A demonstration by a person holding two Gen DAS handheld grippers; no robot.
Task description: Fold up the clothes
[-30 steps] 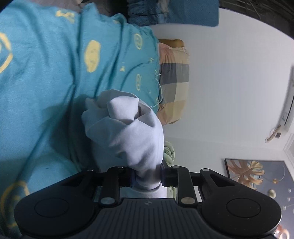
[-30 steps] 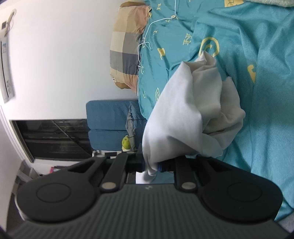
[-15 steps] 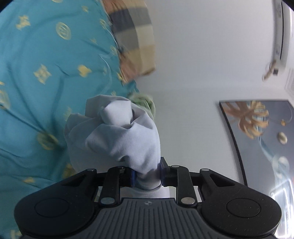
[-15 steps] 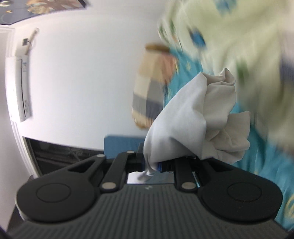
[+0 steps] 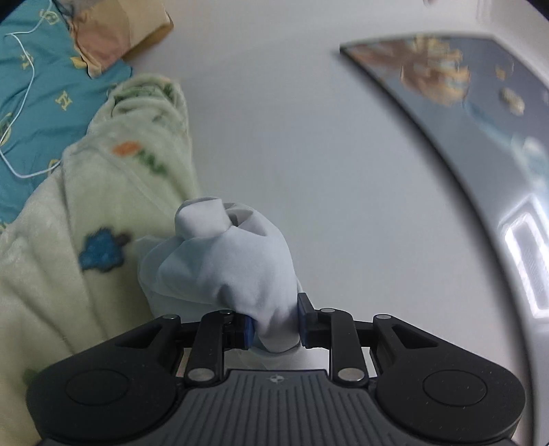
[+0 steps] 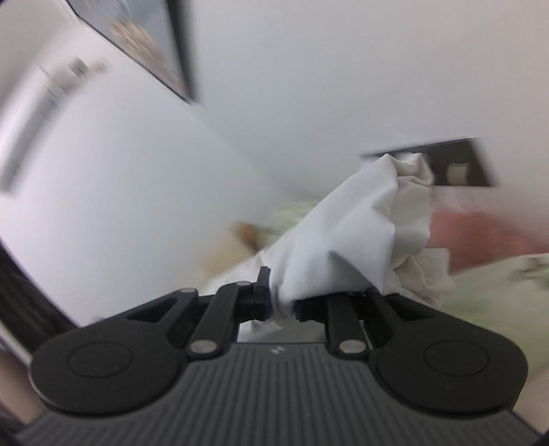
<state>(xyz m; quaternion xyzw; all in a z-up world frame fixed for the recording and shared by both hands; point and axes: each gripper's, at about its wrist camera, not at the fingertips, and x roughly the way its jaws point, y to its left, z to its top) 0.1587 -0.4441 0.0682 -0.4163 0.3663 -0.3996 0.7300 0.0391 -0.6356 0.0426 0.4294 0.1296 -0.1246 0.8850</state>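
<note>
The left claw [image 5: 274, 327] is pinching a bunched wad of white garment [image 5: 223, 264] between its blue-tipped pads; the cloth bulges forward out of the grip in rounded folds, with a rolled knot of fabric at its top, and it hangs clear of the bedding beneath; to the left of it lies a pale green fleece blanket [image 5: 85, 219] printed with blue and orange shapes; beyond the blanket the teal bedsheet [image 5: 37, 79] with yellow motifs shows, a thin white cord [image 5: 20, 113] looping across it, and a checked pillow [image 5: 113, 31] sits at the bed's far end against the white wall [image 5: 291, 120]; a framed picture [image 5: 456, 79] hangs on that wall at the right of the view.

The right claw [image 6: 283, 307] is likewise clamped on white cloth, seemingly another part of the same garment [image 6: 357, 233], though the blur makes that hard to confirm; the fabric rises from between the pads up and to the right in a crumpled peak; behind it the wall [image 6: 274, 85] fills most of the view, with a dark-framed picture [image 6: 151, 44] at upper left; a smeared strip of pale green blanket [image 6: 497, 288] runs along the lower right, and a pinkish patch above it is too blurred to identify.
</note>
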